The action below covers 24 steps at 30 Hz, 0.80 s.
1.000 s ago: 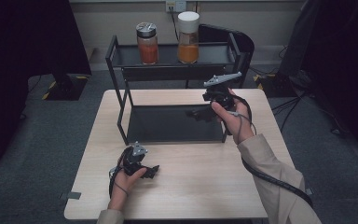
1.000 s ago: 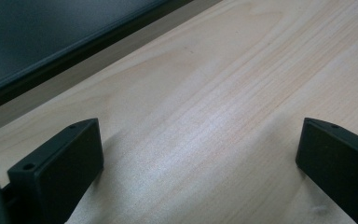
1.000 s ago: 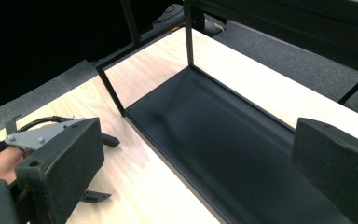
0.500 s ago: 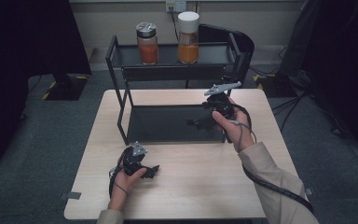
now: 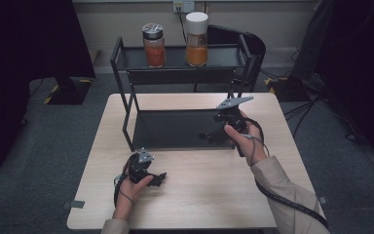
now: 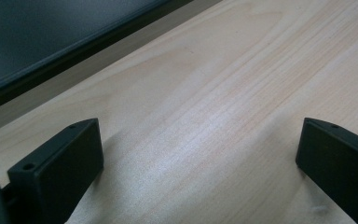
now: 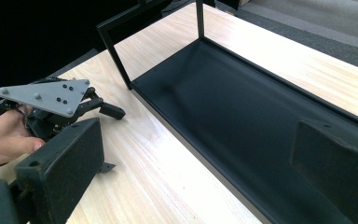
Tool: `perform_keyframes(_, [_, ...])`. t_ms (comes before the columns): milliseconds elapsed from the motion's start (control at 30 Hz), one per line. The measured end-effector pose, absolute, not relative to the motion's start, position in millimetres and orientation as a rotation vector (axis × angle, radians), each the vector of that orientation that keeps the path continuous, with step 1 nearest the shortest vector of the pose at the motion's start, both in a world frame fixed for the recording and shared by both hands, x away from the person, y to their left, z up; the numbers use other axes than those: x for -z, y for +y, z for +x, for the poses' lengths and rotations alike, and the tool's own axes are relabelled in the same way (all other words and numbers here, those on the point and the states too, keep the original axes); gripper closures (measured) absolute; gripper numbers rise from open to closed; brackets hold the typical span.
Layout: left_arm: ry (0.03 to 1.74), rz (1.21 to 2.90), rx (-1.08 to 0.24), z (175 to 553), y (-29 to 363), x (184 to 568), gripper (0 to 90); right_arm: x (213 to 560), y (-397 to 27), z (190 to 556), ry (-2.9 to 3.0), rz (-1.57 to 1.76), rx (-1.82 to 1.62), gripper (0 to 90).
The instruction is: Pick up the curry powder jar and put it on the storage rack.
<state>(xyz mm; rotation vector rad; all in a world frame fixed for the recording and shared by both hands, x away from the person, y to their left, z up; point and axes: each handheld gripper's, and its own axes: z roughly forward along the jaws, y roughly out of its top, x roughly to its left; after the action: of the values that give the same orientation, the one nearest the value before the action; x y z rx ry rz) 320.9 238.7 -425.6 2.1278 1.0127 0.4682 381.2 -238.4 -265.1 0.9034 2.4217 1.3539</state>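
My left gripper (image 5: 159, 179) rested on the pale wooden table (image 5: 199, 195), jaws apart; my right gripper (image 5: 209, 134) hovered, jaws apart, over the black metal rack's lower shelf (image 5: 175, 129).

The high view looks from above the person's side, forward and down, and takes in the whole table (image 5: 195, 195), the black rack (image 5: 175, 129) and the wall behind. The left gripper view sits very low and close to the wood, facing the lower shelf edge (image 6: 51, 42) of the rack. The right gripper view looks from higher, down and across the lower shelf (image 7: 242, 121) toward the left gripper (image 7: 105, 112). All three views share the tabletop beside this shelf.
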Motion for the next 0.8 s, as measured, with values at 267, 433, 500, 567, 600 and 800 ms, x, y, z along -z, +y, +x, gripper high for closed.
perform_keyframes(267, [1.013,2.127,-0.468,321,239,426,0.0,275,-244,380,2.427,0.913,-1.361,1.7])
perform_keyframes(433, [1.013,2.127,-0.468,321,239,426,0.0,281,-246,378,2.430,0.911,-1.358,1.7])
perform_keyframes(500, [1.013,2.127,-0.468,321,239,426,0.0,282,-247,377,2.431,0.910,-1.354,1.7])
perform_keyframes(567, [1.013,2.127,-0.468,321,239,426,0.0,284,-248,377,2.433,0.909,-1.358,1.7])
perform_keyframes(600, [1.013,2.127,-0.468,321,239,426,0.0,285,-248,376,2.432,0.909,-1.356,1.7])
perform_keyframes(800, [1.013,2.127,-0.468,321,239,426,0.0,292,-250,374,2.438,0.906,-1.350,1.7])
